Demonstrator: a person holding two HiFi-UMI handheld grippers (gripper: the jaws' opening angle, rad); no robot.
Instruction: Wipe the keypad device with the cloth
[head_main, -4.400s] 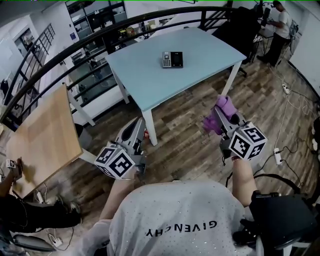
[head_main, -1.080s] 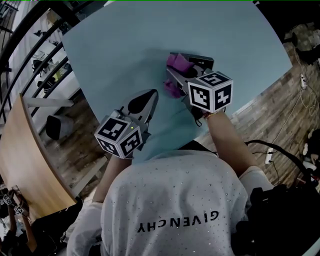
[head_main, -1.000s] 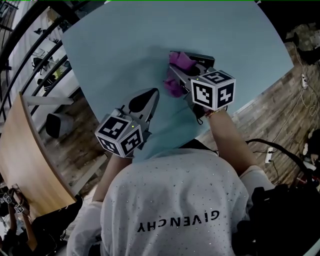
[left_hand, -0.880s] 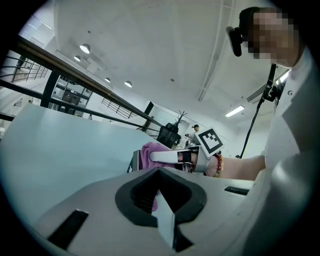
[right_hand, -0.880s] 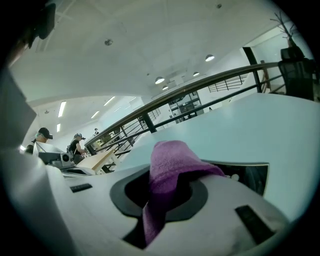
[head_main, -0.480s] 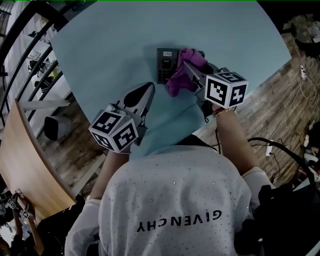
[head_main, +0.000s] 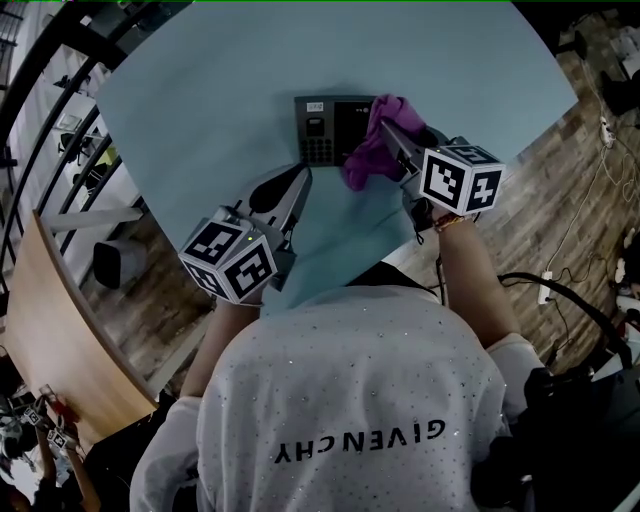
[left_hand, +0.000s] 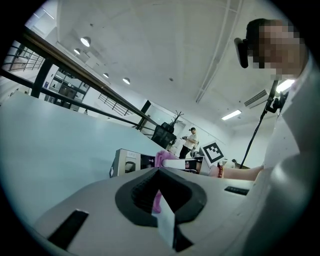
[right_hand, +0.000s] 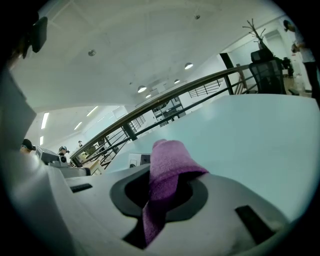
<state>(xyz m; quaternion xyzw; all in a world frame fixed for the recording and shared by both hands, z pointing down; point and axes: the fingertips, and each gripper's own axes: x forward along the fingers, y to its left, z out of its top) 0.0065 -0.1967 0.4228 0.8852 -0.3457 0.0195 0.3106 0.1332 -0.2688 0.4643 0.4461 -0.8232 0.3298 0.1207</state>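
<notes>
The dark keypad device (head_main: 322, 128) lies on the pale blue table (head_main: 200, 90). A purple cloth (head_main: 374, 152) rests on the device's right end, and my right gripper (head_main: 388, 130) is shut on it. In the right gripper view the cloth (right_hand: 168, 166) bulges out between the jaws, with the device (right_hand: 139, 160) just beyond. My left gripper (head_main: 300, 180) hovers shut and empty just below the device's left end, not touching it. The left gripper view shows the device (left_hand: 131, 163) side-on with the cloth (left_hand: 164, 158) behind it.
The table's near edge runs just under both grippers. A wooden tabletop (head_main: 50, 320) and a grey bin (head_main: 118, 262) stand to the left, below a black railing (head_main: 50, 110). Cables (head_main: 560, 290) lie on the wooden floor at right. A person (left_hand: 190, 143) stands far off.
Over the last second my right gripper has carried the cloth rightward across the device, uncovering its keypad end. The left gripper has held its place. Earlier, the person stood away from the table.
</notes>
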